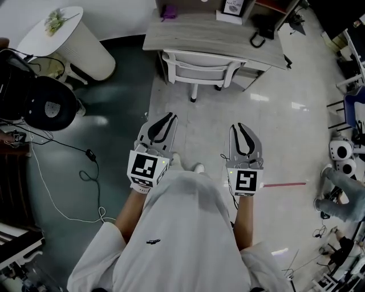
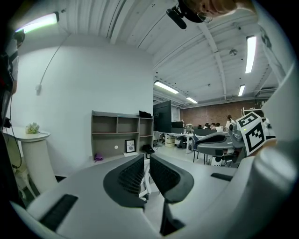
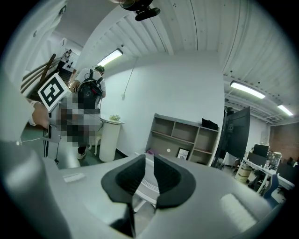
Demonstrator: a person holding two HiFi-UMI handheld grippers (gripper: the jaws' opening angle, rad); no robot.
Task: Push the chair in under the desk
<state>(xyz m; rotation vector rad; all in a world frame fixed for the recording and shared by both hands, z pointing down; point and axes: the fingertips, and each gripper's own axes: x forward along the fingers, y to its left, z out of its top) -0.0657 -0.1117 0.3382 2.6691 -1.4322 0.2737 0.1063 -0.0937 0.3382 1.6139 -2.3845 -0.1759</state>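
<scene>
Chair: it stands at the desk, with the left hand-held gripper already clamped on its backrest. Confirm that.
Not right. The head view shows the left hand-held gripper well short of the chair, touching nothing, with nothing between its jaws. The chair does stand at the desk.

Head view: most of the chair (image 1: 197, 65) seat is hidden beneath the tabletop (image 1: 199, 34), and only one leg shows below the backrest. Framed picture (image 1: 232, 7) is cut by the top edge. Purple item (image 1: 169, 10) is too small to identify.
Both gripper views: the chair is only a white sliver between the jaws.
Right gripper view: bystander (image 3: 77, 114) is partly under mosaic.
</scene>
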